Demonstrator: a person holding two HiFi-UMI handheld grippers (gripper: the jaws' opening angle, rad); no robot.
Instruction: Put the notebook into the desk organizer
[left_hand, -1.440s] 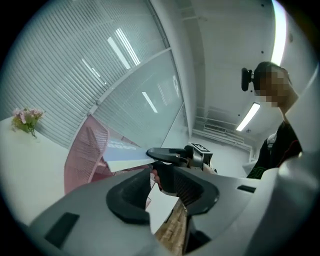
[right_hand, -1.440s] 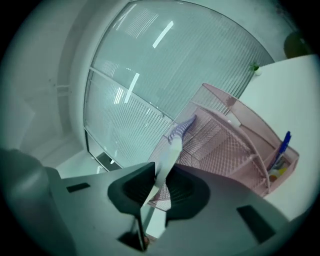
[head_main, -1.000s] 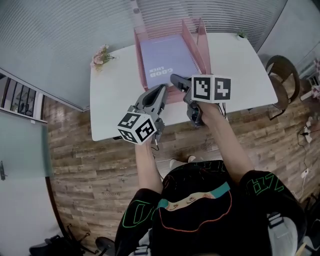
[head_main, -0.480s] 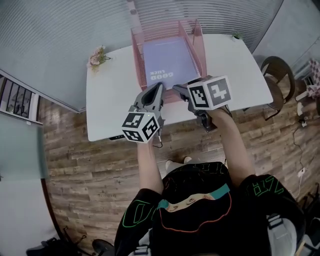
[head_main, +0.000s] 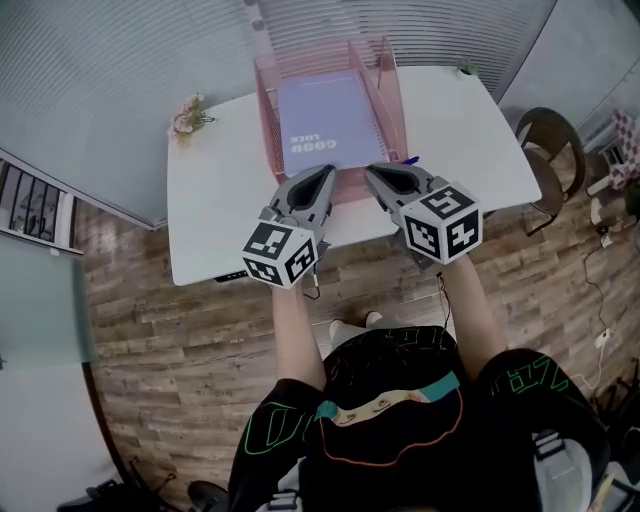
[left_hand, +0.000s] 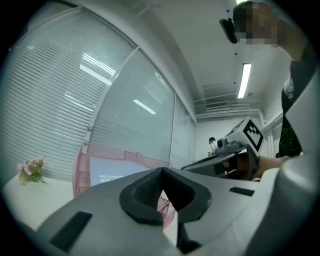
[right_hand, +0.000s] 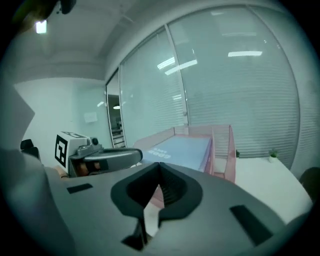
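Pulling your right tool (head_main: 372, 173) back from the front of the pink organizer (head_main: 262, 100), you have snapped its jaws together with nothing between them. A moment ago they stood wide open at the organizer's edge. Your left tool (head_main: 326, 172) is clenched too and empty, same as before. Both tools now sit side by side over the near part of the bench (head_main: 215, 210). The notebook (head_main: 325, 120) lies flat inside the organizer, print facing up, so the job looks finished to me. The tools cover the organizer's near edge, so you cannot see if the notebook's end sits fully in. A small blue thing (head_main: 409, 160) by the right tool is too tiny to name.
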